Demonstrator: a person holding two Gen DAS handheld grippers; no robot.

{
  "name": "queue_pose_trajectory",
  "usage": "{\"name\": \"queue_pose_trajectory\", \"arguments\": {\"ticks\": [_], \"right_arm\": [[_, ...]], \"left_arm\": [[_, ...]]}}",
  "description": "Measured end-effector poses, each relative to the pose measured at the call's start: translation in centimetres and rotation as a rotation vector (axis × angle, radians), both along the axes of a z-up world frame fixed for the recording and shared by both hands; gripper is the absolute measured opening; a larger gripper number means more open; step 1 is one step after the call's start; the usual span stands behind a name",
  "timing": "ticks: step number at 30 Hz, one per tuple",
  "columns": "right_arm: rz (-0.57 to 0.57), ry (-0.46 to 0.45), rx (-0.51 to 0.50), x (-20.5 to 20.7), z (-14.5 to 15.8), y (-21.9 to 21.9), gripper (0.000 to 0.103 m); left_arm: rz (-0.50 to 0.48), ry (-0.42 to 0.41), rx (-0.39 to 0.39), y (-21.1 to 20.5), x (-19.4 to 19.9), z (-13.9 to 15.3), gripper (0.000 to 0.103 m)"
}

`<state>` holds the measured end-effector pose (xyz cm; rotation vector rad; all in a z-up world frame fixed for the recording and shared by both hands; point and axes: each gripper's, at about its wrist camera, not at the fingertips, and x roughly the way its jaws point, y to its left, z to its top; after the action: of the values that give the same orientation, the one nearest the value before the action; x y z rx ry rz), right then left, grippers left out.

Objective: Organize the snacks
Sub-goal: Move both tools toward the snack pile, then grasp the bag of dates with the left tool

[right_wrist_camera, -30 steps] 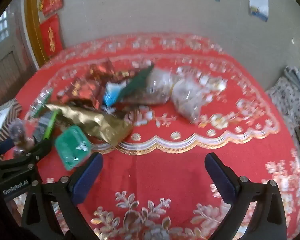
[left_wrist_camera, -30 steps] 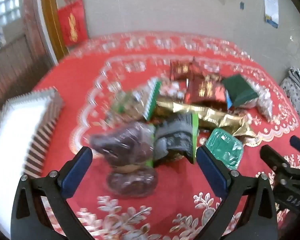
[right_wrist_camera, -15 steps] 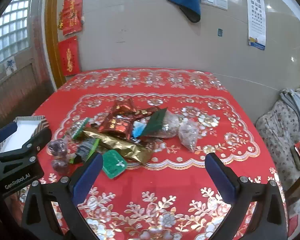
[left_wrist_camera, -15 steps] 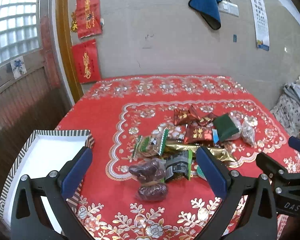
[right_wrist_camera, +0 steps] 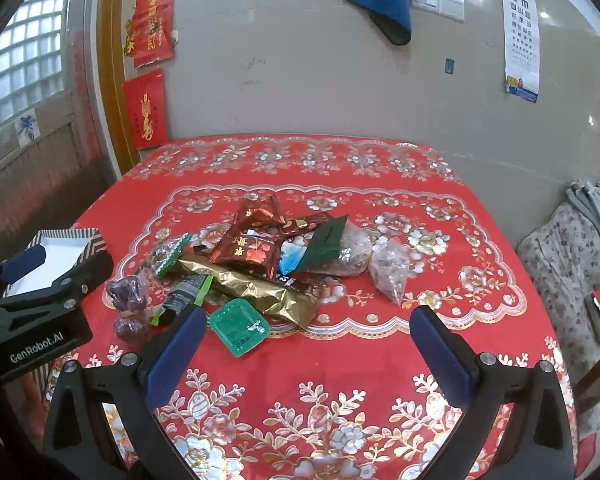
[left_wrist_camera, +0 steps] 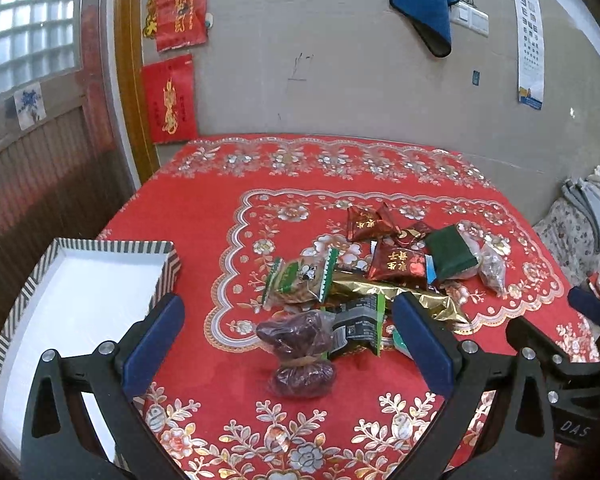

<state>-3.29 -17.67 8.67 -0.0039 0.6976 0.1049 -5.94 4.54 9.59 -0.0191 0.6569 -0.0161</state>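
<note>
Nothing has gone into the striped tray (left_wrist_camera: 168,254) so far as I can see; its white floor looks bare, so I judge the sorting not yet begun. The whole heap of snacks (left_wrist_camera: 364,276) lies mid-table on the red cloth (left_wrist_camera: 204,208), well to the right of the tray. Nearest my left gripper (left_wrist_camera: 288,344) is the clear bag of dark fruit (left_wrist_camera: 300,346); its jaws are spread wide and hold nothing. My right gripper (right_wrist_camera: 308,354) hangs over the near edge, jaws likewise apart and empty, with the green tub (right_wrist_camera: 239,327) just ahead of its left finger. The gold packet (right_wrist_camera: 256,290), red packets (right_wrist_camera: 256,248) and the rest all remain to be moved.
</note>
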Motion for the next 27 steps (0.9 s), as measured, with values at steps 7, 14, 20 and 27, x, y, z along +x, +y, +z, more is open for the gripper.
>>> {"name": "queue_pose_trajectory", "arguments": {"ticks": [7, 14, 20, 27], "right_arm": [[0.022, 0.021, 0.008, 0.6, -0.8, 0.2, 0.102], [0.062, 0.067, 0.025, 1.5, -2.4, 0.7, 0.102], [0.073, 0.092, 0.039, 1.9, -3.3, 0.6, 0.102], [0.099, 0.105, 0.056, 2.2, -3.8, 0.6, 0.102]], "left_arm": [[0.002, 0.017, -0.029, 0.9, 1.0, -0.4, 0.103], [-0.01, 0.103, -0.029, 1.4, 3.0, -1.2, 0.103], [-0.048, 0.205, -0.091, 2.2, 4.2, -2.1, 0.103], [-0.051, 0.268, -0.134, 2.0, 4.6, -3.5, 0.103]]}}
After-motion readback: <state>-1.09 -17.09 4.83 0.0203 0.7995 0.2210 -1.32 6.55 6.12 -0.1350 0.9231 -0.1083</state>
